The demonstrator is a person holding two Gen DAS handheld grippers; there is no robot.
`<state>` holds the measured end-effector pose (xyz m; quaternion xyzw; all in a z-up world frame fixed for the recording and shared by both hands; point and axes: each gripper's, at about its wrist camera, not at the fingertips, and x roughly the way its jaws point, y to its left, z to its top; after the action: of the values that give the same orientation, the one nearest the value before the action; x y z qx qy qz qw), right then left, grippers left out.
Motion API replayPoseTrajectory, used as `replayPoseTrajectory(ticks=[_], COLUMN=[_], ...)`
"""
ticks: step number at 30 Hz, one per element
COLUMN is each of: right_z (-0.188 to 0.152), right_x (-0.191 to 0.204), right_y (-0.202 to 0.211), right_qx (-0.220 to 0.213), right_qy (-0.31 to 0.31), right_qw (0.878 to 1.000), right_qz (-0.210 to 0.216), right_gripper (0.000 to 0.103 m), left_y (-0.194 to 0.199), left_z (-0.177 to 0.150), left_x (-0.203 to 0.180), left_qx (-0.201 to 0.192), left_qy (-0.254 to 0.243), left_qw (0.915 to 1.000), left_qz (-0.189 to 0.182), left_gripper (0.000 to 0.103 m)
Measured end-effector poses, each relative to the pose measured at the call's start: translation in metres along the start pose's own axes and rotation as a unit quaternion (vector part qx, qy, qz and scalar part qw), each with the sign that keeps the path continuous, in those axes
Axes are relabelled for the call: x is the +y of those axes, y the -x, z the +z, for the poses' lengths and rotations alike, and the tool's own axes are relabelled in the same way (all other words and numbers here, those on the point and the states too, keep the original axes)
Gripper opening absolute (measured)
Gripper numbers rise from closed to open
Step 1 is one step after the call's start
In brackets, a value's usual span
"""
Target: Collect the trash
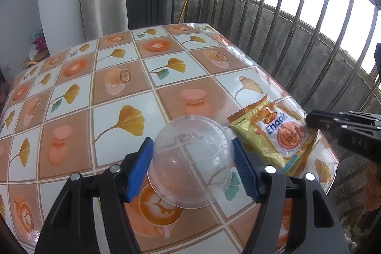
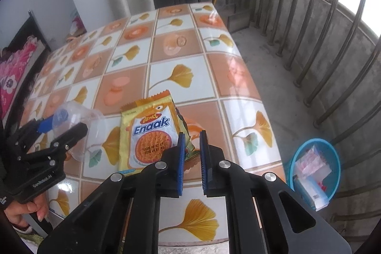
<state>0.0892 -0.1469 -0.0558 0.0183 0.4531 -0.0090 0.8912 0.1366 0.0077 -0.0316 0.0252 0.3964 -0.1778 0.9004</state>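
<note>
My left gripper [image 1: 193,154] clamps the clear plastic cup [image 1: 190,158] above the table [image 1: 119,87]. My right gripper [image 2: 191,146] pinches the yellow snack wrapper [image 2: 147,137] by its corner near the table's right edge.

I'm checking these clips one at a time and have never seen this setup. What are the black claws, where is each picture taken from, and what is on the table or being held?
There is no robot. A person's hand holds a two-finger clamp, and the other hand, unseen, holds a second one. Each clamp has a camera looking along its fingers, so each picture is one clamp's own view.

The left gripper clamps a clear plastic cup, tipped on its side. The right gripper, nearly closed, seems to pinch the edge of a yellow snack wrapper lying on the patterned table. A blue basket on the floor beside the table already holds some packaging.
</note>
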Motion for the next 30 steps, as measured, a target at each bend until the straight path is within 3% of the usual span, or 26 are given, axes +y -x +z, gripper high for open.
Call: replayPoseTrajectory(ticks=[30], right_z=[0.017], right_x=[-0.013], right_y=[0.034], right_qx=[-0.064], right_qy=[-0.027], right_qw=[0.998], right_qz=[0.012], right_gripper=[0.006], left_y=[0.029], left_z=[0.023], left_x=[-0.002], left_qx=[-0.05], left_qy=[-0.003], left_qw=[0.9987], left_qz=[0.005], left_gripper=[0.064])
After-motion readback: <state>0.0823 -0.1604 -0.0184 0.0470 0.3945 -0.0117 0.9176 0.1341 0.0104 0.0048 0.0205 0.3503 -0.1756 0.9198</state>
